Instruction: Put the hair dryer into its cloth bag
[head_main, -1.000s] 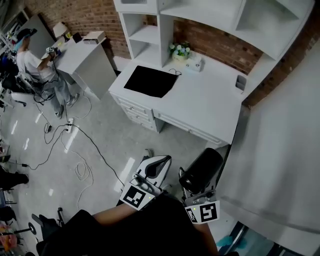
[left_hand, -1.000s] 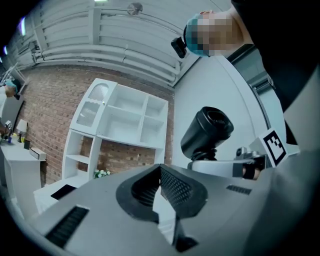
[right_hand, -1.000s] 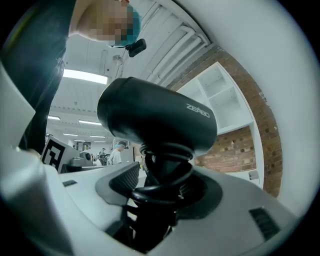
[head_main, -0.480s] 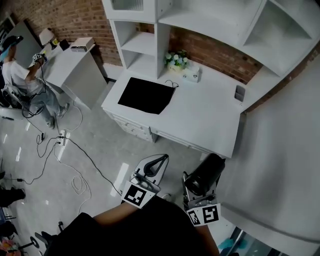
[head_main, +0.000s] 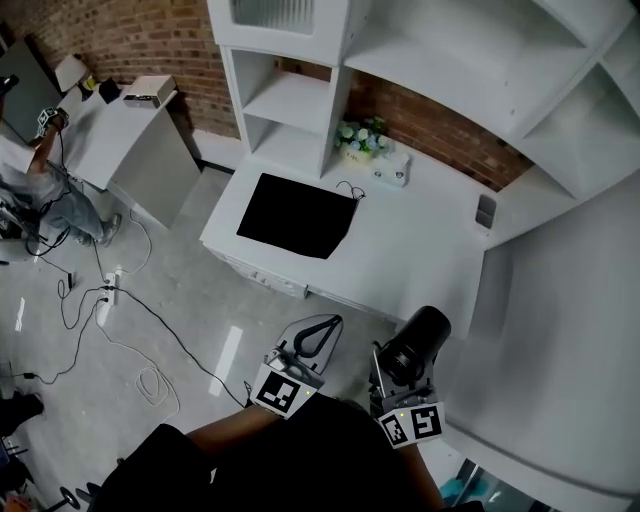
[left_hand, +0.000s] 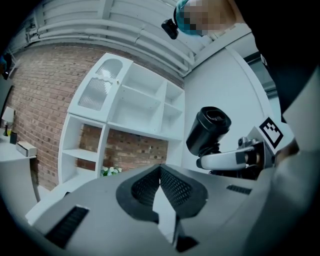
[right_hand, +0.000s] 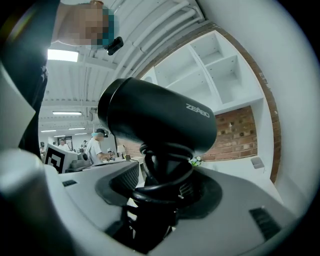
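Note:
A flat black cloth bag (head_main: 295, 215) lies on the left part of the white desk (head_main: 420, 260). In front of the desk, above the floor, my right gripper (head_main: 398, 372) is shut on the handle of the black hair dryer (head_main: 415, 345). The right gripper view shows the dryer's barrel (right_hand: 160, 122) standing above the jaws, with its cord coiled round the handle between the pads of my right gripper (right_hand: 160, 192). My left gripper (head_main: 315, 335) is beside it on the left, shut with nothing in it; its jaws meet in the left gripper view (left_hand: 160, 187), where the dryer (left_hand: 209, 129) shows at the right.
White shelves (head_main: 300, 90) rise behind the desk. A flower pot (head_main: 358, 135), a small white box (head_main: 392, 172) and a dark flat device (head_main: 486, 210) sit at the desk's back. Cables (head_main: 120, 310) trail over the floor at left, near another table (head_main: 125, 130) and a person (head_main: 40, 170).
Both grippers, the right still holding the dryer, have moved forward toward the desk. The desk and bag now sit closer and lower in the head view.

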